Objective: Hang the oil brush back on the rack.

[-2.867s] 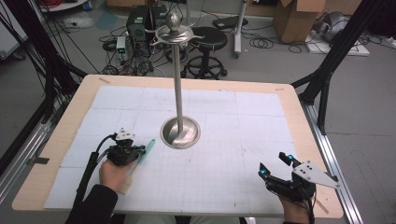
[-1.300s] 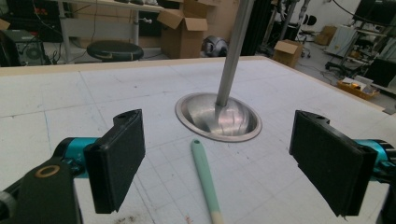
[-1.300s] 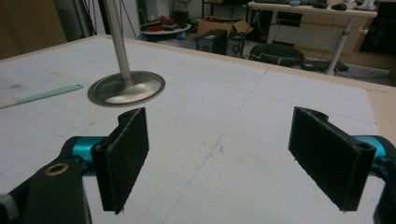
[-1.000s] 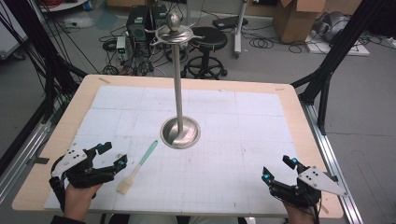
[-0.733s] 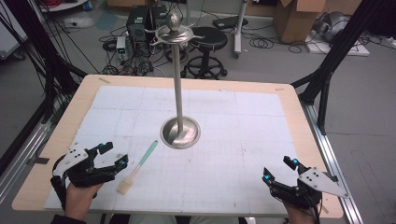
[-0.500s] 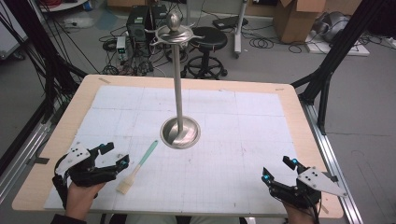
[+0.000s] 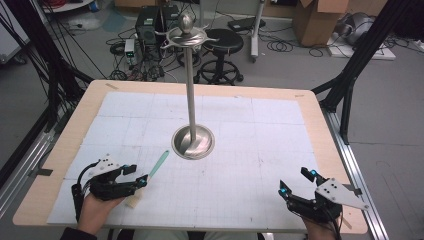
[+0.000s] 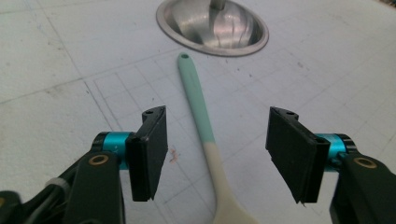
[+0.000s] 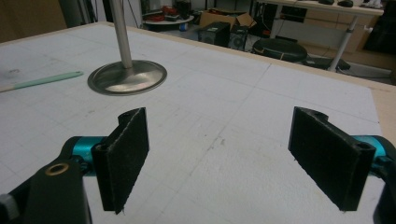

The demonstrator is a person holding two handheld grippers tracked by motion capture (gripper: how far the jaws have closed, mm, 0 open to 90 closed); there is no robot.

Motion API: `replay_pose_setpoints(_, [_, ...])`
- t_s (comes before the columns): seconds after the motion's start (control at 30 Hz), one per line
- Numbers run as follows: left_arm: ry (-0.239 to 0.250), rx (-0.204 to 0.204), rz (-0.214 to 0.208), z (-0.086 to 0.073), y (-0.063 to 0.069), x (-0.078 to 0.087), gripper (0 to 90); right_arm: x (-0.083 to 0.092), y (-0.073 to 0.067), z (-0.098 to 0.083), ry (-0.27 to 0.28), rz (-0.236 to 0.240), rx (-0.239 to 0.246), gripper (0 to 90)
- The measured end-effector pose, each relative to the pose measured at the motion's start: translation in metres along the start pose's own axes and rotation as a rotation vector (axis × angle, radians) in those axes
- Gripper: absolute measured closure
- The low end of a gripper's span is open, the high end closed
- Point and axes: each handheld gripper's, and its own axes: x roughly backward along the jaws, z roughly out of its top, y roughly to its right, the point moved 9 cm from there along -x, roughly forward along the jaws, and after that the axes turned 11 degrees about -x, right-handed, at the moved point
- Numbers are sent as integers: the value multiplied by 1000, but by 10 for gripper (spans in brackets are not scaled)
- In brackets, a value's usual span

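A spatula (image 7: 157, 165) with a teal handle and a cream head lies flat on the white gridded mat, pointing at the steel stand's round base (image 7: 193, 142). My left gripper (image 7: 136, 176) sits low over its head end. In the left gripper view the spatula (image 8: 196, 98) runs between the two pads, which have just been closing but stand clear of it on both sides. My right gripper (image 7: 295, 182) rests open near the front right corner, with nothing between its pads (image 9: 125, 154). From there the spatula (image 9: 42, 80) lies far off, left of the base (image 9: 127, 77).
The stand's tall steel pole (image 7: 189, 85) rises from the base at mid-table, with hooked arms and a knob at its top. The wooden table edge (image 7: 65, 145) frames the mat. Stools, boxes and cables lie on the floor beyond the far edge.
My left gripper has slid right and down to the spatula's head end, and its jaws have narrowed around it. The spatula and the right gripper have stayed put.
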Motion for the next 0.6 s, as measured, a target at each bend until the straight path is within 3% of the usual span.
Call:
replay_pose_setpoints(0.23, [-96, -9, -2, -10, 6, -12, 507, -1, 0, 0, -3, -1, 0, 190])
replay_pose_setpoints(0.47, [-172, -10, 42, -17, 4, -21, 563, -1, -1, -1, -11, 0, 1, 189])
replay_pose_setpoints(0.6, [-193, -36, 63, -18, 5, -23, 647, -2, -1, -1, -11, 2, 4, 189])
